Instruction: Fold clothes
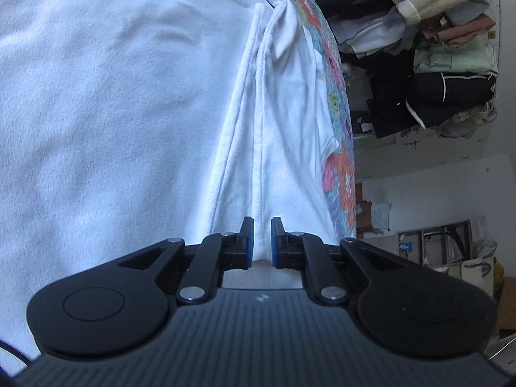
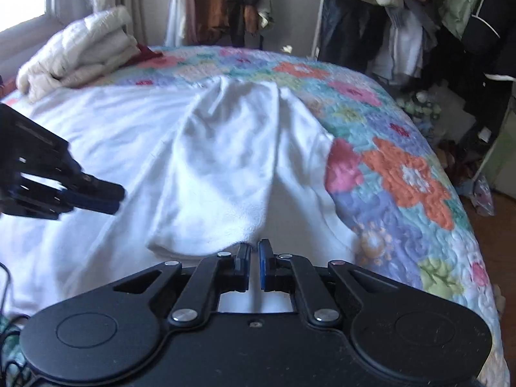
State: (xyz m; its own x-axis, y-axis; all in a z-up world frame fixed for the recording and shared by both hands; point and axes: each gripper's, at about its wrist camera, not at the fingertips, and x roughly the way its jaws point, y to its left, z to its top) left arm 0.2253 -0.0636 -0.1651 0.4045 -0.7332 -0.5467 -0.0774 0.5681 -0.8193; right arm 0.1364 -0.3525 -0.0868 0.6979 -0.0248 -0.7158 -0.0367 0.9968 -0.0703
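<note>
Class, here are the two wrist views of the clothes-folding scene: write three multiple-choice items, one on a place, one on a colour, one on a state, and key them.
1. Where does the folded cream blanket lie?
A. at the far left of the bed, near the window
B. on the floor
C. on the clothes rack

2. What colour is the garment spread on the floral quilt?
A. black
B. white
C. red

3. How do the left gripper fingers stand?
A. wide apart, nothing between
C. out of view
B. nearly together, on a ridge of white cloth

Key: 1 A, it sits beside the window; 2 B, the cloth is white throughout; 3 B, fabric runs between the blue pads.
</note>
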